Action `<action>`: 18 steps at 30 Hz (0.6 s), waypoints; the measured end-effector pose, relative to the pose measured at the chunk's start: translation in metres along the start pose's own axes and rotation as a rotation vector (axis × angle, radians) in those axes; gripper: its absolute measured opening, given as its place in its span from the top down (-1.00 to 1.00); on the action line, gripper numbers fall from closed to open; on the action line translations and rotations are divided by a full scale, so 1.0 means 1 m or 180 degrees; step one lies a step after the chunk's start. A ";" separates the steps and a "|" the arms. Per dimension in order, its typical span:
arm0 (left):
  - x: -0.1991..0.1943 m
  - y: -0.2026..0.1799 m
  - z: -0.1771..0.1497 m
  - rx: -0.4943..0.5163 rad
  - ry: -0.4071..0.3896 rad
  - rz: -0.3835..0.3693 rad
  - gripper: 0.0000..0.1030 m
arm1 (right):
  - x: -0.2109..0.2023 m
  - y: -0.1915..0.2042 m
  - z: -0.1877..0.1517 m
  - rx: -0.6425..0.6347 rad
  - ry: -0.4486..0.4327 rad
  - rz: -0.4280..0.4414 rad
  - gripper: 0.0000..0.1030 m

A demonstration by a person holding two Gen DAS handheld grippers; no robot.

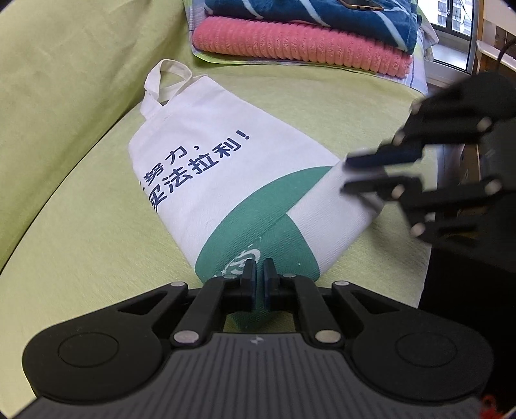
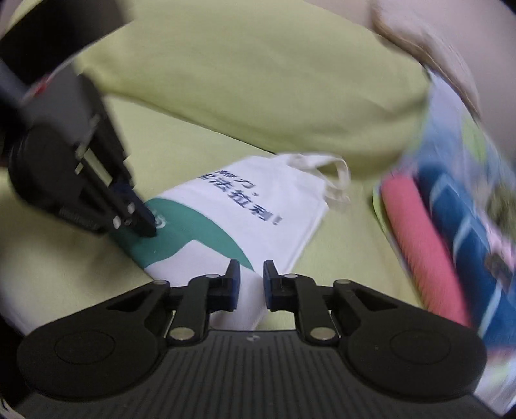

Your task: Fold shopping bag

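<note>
A white shopping bag [image 1: 225, 167] with a green patch and blue lettering lies flat on a light green sofa seat [image 1: 80, 258]. Its handles [image 1: 164, 80] point away from me. My left gripper [image 1: 260, 274] is shut on the bag's near green end. In the right wrist view the left gripper [image 2: 150, 227] pinches that same green part of the bag [image 2: 258, 206]. My right gripper [image 2: 251, 274] is blurred and hovers over the bag's white corner, jaws a little apart and not pressing the cloth. In the left wrist view the right gripper [image 1: 346, 174] comes in from the right edge.
Folded towels are stacked at the back of the seat, pink [image 1: 296, 45] under blue [image 1: 306, 13], with a phone [image 1: 361, 4] on top. The sofa backrest [image 1: 64, 80] rises on the left. The seat's edge drops to a dark gap [image 1: 467, 306] on the right.
</note>
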State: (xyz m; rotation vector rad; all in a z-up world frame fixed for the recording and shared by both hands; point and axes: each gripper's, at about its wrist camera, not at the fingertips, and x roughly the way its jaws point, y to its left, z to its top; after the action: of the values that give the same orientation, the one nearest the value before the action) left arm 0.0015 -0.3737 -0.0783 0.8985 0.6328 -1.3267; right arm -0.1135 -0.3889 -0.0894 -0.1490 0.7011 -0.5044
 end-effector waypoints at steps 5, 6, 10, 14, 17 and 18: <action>0.002 0.002 0.002 -0.0031 0.0011 -0.0015 0.87 | 0.022 -0.005 -0.011 0.0063 0.0163 0.0162 0.89; 0.002 0.002 0.002 -0.0038 0.0009 -0.0016 0.87 | 0.024 -0.005 -0.009 0.0097 0.0191 0.0177 0.89; 0.001 0.003 0.001 -0.0089 -0.0004 -0.0008 0.87 | 0.029 -0.011 -0.004 0.0296 0.0282 0.0244 0.89; 0.001 0.002 0.001 -0.0138 -0.0006 0.0011 0.87 | 0.032 -0.016 -0.006 0.0394 0.0301 0.0283 0.89; 0.001 0.001 0.001 -0.0149 -0.0006 0.0036 0.87 | 0.034 -0.017 -0.007 0.0516 0.0315 0.0304 0.89; 0.001 0.001 0.001 -0.0159 -0.0011 0.0041 0.87 | 0.034 -0.017 -0.008 0.0534 0.0311 0.0311 0.89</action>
State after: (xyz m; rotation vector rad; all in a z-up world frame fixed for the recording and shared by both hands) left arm 0.0026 -0.3753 -0.0785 0.8582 0.6537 -1.2955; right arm -0.1036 -0.4195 -0.1102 0.0674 0.7543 -0.4770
